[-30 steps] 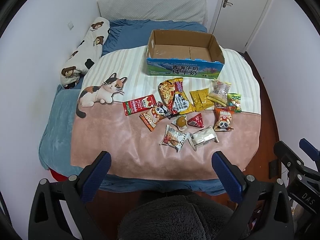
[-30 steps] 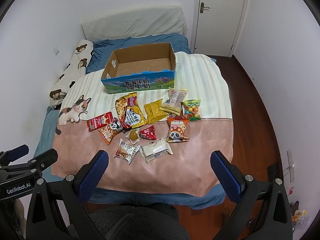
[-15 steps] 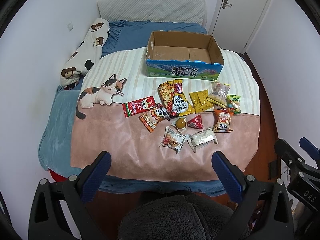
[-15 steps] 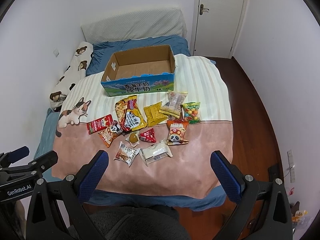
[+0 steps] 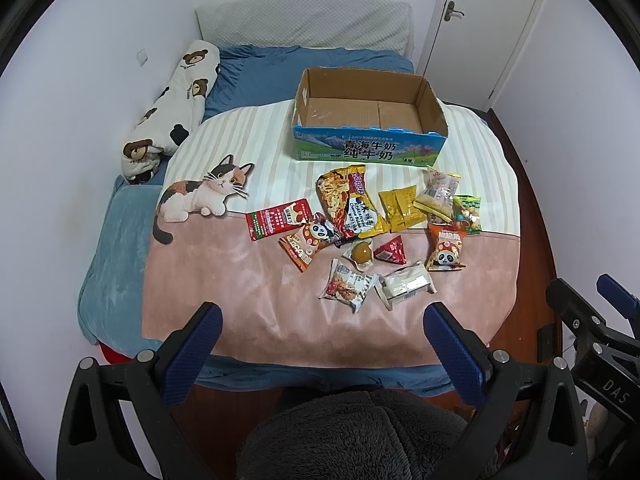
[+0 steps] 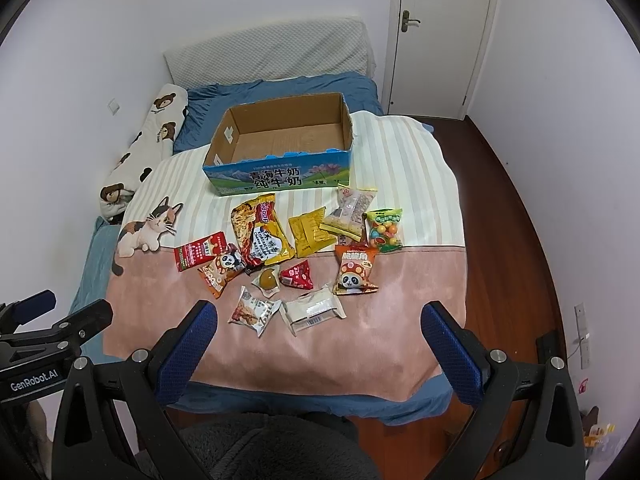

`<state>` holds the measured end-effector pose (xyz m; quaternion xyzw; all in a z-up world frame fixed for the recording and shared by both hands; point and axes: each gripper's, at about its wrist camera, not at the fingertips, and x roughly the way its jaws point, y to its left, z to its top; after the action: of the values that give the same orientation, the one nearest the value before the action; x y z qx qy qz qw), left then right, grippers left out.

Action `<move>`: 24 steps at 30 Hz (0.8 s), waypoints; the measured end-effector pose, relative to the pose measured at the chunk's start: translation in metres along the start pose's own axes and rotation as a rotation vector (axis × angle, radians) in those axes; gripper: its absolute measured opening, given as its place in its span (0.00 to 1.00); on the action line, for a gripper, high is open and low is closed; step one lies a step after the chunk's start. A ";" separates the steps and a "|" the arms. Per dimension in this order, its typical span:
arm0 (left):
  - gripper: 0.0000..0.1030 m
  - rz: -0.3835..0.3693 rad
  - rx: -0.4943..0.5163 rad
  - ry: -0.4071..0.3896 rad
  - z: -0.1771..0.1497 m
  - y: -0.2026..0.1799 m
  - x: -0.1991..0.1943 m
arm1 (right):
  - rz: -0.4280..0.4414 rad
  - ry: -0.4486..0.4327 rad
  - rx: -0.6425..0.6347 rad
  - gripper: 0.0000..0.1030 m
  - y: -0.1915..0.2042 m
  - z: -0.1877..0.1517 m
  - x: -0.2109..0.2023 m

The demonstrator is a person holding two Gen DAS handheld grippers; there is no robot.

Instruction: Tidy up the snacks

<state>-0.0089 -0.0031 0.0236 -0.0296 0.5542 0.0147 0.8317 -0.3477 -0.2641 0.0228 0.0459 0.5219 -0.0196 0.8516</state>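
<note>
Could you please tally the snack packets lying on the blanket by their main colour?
Red: 2
Orange panda: 2
Yellow: 2
Green: 1
Clear or white: 4
Total: 11

Snacks [image 5: 368,232] before box [image 5: 368,152]

Assorted snack packets [image 5: 362,232] lie scattered flat before the empty cardboard box [image 5: 368,152].
</note>
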 end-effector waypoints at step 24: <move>1.00 -0.004 0.005 -0.010 -0.001 -0.007 0.001 | 0.006 -0.004 -0.004 1.00 0.003 0.003 -0.002</move>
<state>-0.0089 -0.0103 0.0228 -0.0288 0.5501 0.0118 0.8345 -0.3453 -0.2619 0.0258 0.0457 0.5202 -0.0161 0.8527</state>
